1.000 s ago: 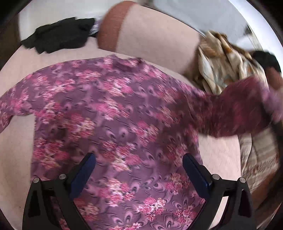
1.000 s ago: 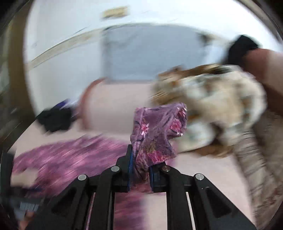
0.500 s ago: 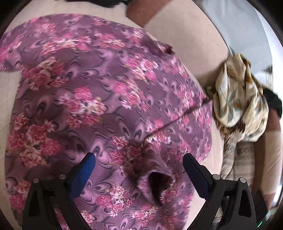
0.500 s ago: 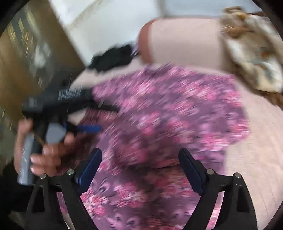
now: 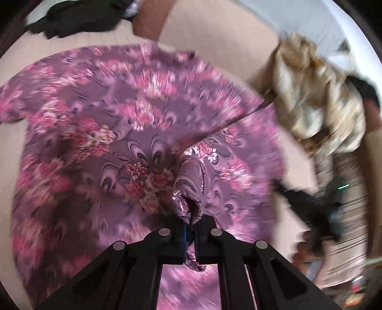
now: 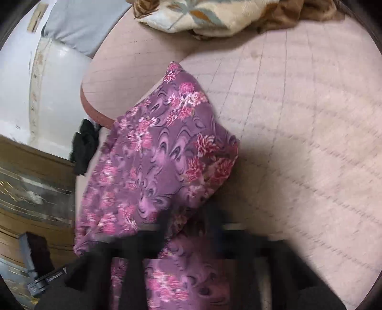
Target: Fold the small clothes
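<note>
Near the middle of the pink bed [image 5: 71,50], the left gripper [image 5: 190,235] pinches the purple shirt's [image 5: 133,114] cuff; the right gripper [image 6: 191,229] (badly blurred) seemingly clamps its edge.

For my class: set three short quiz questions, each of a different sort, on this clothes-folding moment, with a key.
1. True or false: the left gripper is shut on the purple floral top.
2. What lies crumpled beyond the top, by the sofa arm? A) black garment B) red towel C) blue jeans
3. Fill in: the cream blanket lies on the pink ____.

Key: 1 true; 2 A; 3 sofa.
</note>
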`<action>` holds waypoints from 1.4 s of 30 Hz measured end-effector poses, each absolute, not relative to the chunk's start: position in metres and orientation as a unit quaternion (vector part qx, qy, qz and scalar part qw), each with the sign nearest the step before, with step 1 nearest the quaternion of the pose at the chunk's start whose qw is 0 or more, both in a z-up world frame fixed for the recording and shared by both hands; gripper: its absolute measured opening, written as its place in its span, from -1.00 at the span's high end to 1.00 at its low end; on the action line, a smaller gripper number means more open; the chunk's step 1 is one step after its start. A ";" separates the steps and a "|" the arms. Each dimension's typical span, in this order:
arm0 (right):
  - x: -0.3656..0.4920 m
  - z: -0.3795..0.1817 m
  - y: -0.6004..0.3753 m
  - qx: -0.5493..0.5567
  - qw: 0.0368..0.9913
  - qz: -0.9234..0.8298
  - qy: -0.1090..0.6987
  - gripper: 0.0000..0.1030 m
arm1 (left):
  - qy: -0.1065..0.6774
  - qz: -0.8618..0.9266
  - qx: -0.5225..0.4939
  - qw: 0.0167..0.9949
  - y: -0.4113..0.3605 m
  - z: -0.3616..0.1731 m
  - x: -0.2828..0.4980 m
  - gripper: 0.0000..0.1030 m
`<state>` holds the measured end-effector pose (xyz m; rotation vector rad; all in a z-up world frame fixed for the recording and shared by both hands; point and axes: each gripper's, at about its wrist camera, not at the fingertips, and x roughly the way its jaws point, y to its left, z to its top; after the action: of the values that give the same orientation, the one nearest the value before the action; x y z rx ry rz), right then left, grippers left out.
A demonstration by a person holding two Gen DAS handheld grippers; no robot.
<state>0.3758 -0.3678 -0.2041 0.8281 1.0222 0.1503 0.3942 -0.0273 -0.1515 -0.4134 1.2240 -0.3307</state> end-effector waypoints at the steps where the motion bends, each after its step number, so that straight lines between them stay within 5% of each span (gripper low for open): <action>1: 0.374 -0.199 -0.367 0.390 0.790 0.076 0.467 0.90 | 0.548 -0.164 -0.206 0.794 -0.018 -0.130 0.385 0.95; 5: 0.372 -0.163 -0.336 0.342 0.820 0.129 0.441 0.91 | 0.508 -0.157 -0.212 0.820 0.021 -0.110 0.343 0.94; 11: 0.379 -0.203 -0.272 0.271 0.792 0.154 0.525 0.86 | 0.647 -0.060 -0.216 0.729 0.038 -0.213 0.344 0.94; 20: 0.374 -0.210 -0.279 0.271 0.798 0.143 0.519 0.84 | 0.615 -0.027 -0.140 0.775 0.026 -0.183 0.338 0.94; 22: 0.373 -0.210 -0.282 0.268 0.799 0.132 0.522 0.62 | 0.614 0.000 -0.145 0.776 0.038 -0.185 0.336 0.94; 24: 0.371 -0.202 -0.285 0.247 0.815 0.100 0.515 -0.03 | 0.606 0.017 -0.141 0.783 0.042 -0.180 0.336 0.94; 27: 0.371 -0.193 -0.298 0.261 0.824 0.097 0.494 -0.11 | 0.619 0.021 -0.136 0.773 0.038 -0.187 0.338 0.94; 31: 0.382 -0.199 -0.307 0.277 0.820 0.098 0.492 -0.10 | 0.631 0.031 -0.126 0.765 0.041 -0.199 0.334 0.93; 34: 0.396 -0.208 -0.317 0.299 0.818 0.081 0.486 0.38 | 0.619 0.054 -0.122 0.774 0.044 -0.198 0.334 0.93; 35: 0.400 -0.209 -0.320 0.293 0.821 0.072 0.485 0.79 | 0.618 0.059 -0.122 0.775 0.046 -0.199 0.334 0.93; 36: 0.403 -0.209 -0.325 0.294 0.821 0.065 0.485 0.89 | 0.620 0.060 -0.129 0.772 0.048 -0.200 0.334 0.93; 42: 0.398 -0.222 -0.331 0.261 0.824 0.023 0.503 0.90 | 0.626 0.057 -0.093 0.772 0.034 -0.210 0.335 0.92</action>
<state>0.3976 -0.3307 -0.2222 0.5556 1.0687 0.0498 0.3355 0.0337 -0.2100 -0.2012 1.3557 0.1241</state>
